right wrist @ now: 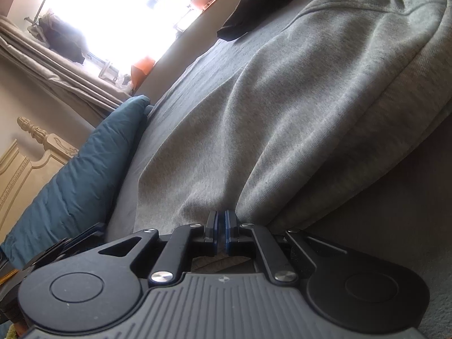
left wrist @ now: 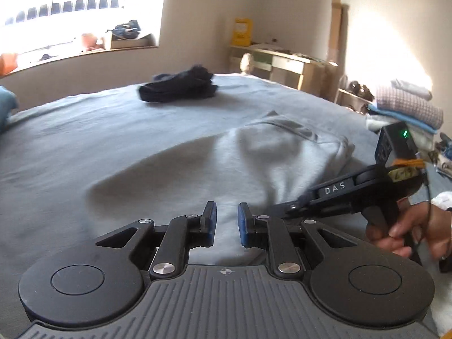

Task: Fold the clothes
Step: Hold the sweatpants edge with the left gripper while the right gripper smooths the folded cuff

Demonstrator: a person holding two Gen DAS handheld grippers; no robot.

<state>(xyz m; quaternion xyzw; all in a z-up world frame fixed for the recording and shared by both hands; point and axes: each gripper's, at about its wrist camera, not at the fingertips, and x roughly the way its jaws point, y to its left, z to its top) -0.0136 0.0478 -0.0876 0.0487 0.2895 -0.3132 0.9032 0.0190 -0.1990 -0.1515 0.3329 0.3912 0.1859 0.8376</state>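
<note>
Far left I see a teal pillow [right wrist: 82, 169] against the bed's head end, with the bright window [left wrist: 70, 8] behind it. On the grey bed [left wrist: 70, 155], toward the far side, lies a dark folded garment [left wrist: 180, 86] — well apart from everything else. In the middle, nearer me, the grey sweatshirt [left wrist: 271, 152] is spread on the bed, rumpled and humped, its near edge reaching my claws.

My left claw [left wrist: 227, 223] hovers over that near edge with its blue pads apart; the gap is modest and nothing is pinched between them, the cloth lying below.

To the right of it, my right claw [right wrist: 221, 233] has its pads drawn together — a thin fold of the sweatshirt's edge appears to be clamped there, though the view is too tight at the tips to be sure how much fabric is caught. A hand [left wrist: 418, 231] grips its handle at the right edge. Beyond that, on the far right, sits a stack of folded laundry [left wrist: 409, 104] beside a low worktop [left wrist: 282, 59].
</note>
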